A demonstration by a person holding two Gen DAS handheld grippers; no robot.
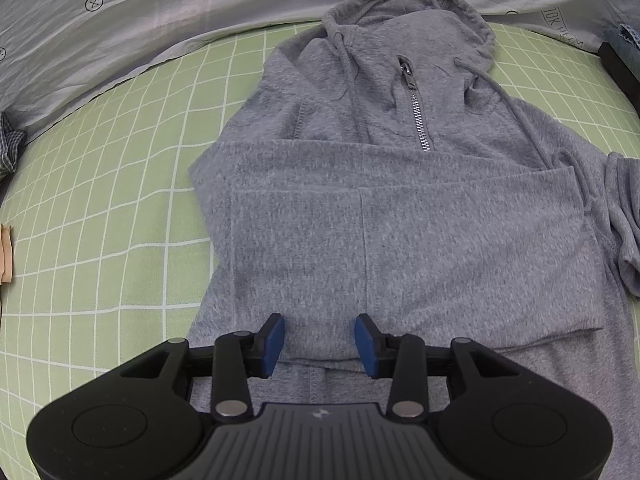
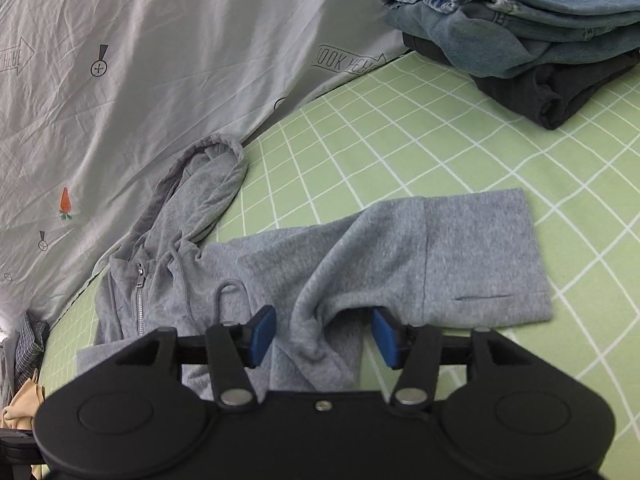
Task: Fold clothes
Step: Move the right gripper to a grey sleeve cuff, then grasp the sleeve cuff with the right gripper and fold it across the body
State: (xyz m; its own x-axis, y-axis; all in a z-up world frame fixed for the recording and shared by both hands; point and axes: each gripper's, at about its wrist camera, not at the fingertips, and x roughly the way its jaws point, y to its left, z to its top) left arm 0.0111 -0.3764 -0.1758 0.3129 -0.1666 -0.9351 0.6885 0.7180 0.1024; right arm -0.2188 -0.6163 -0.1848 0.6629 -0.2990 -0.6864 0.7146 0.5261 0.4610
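Nearest my left-wrist lens, the left gripper hangs with its jaws well apart, gripping nothing, its blue pads astride the near edge of a sleeve laid across the chest of the grey hoodie. That hoodie lies face up on the green checked bed sheet, hood at twelve o'clock, zip closed.

It looks like soft, light fleece: it should drape and sag when lifted, and a pinch will gather several layers. I would take hold at seams, cuffs or the hem, where the cloth is thicker.

My right gripper also stands wide, closed on nothing, straddling a bunched ridge of the other sleeve, which runs out toward two o'clock, cuff flat on the sheet.

Only the right view shows that loose sleeve whole, plus a folded stack of denim and dark clothes at one o'clock. Only the left view shows the crossed sleeve squarely.
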